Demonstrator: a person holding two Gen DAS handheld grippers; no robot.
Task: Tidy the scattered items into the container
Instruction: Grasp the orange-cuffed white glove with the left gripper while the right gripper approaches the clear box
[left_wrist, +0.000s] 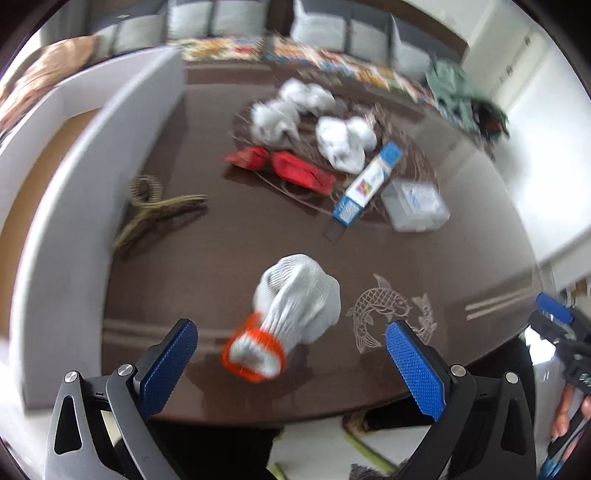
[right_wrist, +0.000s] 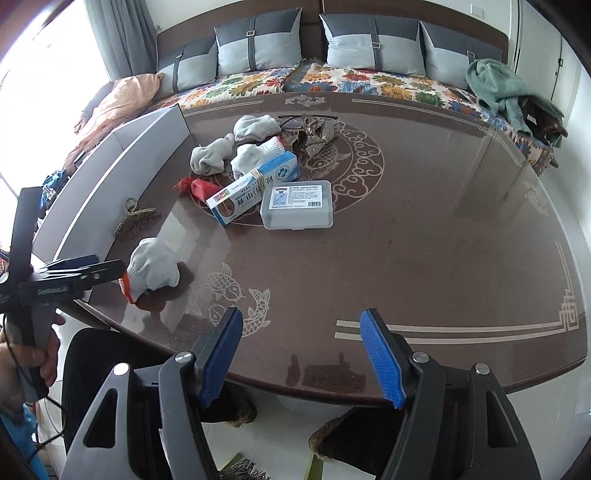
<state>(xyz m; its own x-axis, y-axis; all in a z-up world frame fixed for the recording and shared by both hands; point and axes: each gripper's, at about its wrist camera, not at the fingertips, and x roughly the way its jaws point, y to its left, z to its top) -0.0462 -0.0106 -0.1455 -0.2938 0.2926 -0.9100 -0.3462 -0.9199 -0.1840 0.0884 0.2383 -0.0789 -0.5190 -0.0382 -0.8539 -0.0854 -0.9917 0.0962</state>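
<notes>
The left gripper (left_wrist: 291, 363), jaws spread, frames the rolled glove (left_wrist: 291, 314) at lower centre, cuff nearest; the right gripper (right_wrist: 301, 354) hangs open, farther off.

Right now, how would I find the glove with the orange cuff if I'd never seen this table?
Start at the brown table and go to its near edge, beside the white container on the left. A rolled-up grey glove lies there alone by the fish drawings. Unlike the other gloves piled farther back, it shows a bright orange cuff.
</notes>
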